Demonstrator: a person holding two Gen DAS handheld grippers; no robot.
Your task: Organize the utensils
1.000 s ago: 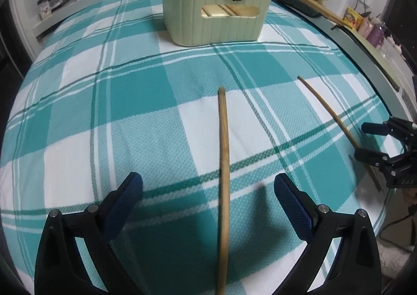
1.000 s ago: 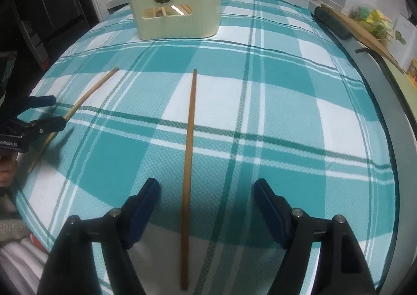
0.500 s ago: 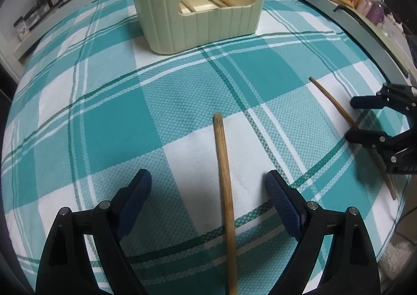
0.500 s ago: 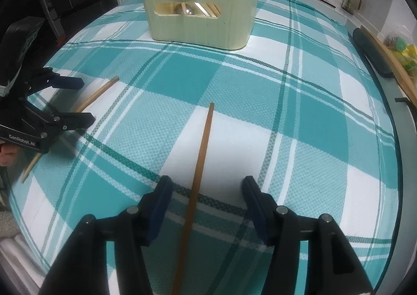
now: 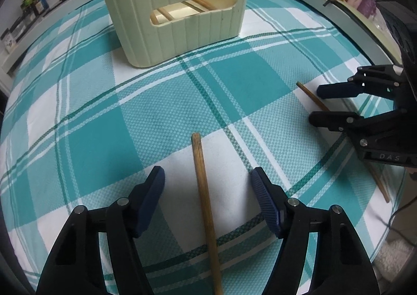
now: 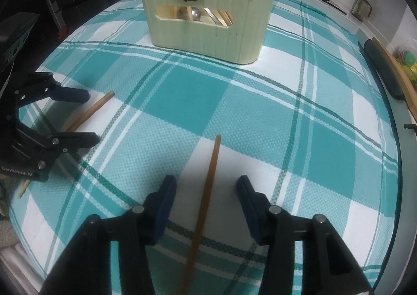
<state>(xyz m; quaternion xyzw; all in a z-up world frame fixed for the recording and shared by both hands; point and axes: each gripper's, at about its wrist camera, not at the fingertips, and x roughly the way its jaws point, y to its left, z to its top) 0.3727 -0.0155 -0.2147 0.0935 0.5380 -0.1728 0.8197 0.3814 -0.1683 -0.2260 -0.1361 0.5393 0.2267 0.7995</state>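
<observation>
Straddling one chopstick each, left tongs and right tongs, both spread wide.

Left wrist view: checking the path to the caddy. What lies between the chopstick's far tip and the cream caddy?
Only bare teal plaid tablecloth lies between the chopstick tip and the caddy; the left wrist view shows it.

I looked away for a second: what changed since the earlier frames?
Both the left gripper and right gripper advanced toward the cream holder, each sliding open along its own chopstick. Nothing has been gripped. Chopsticks and holder have not moved on the checked cloth.
</observation>
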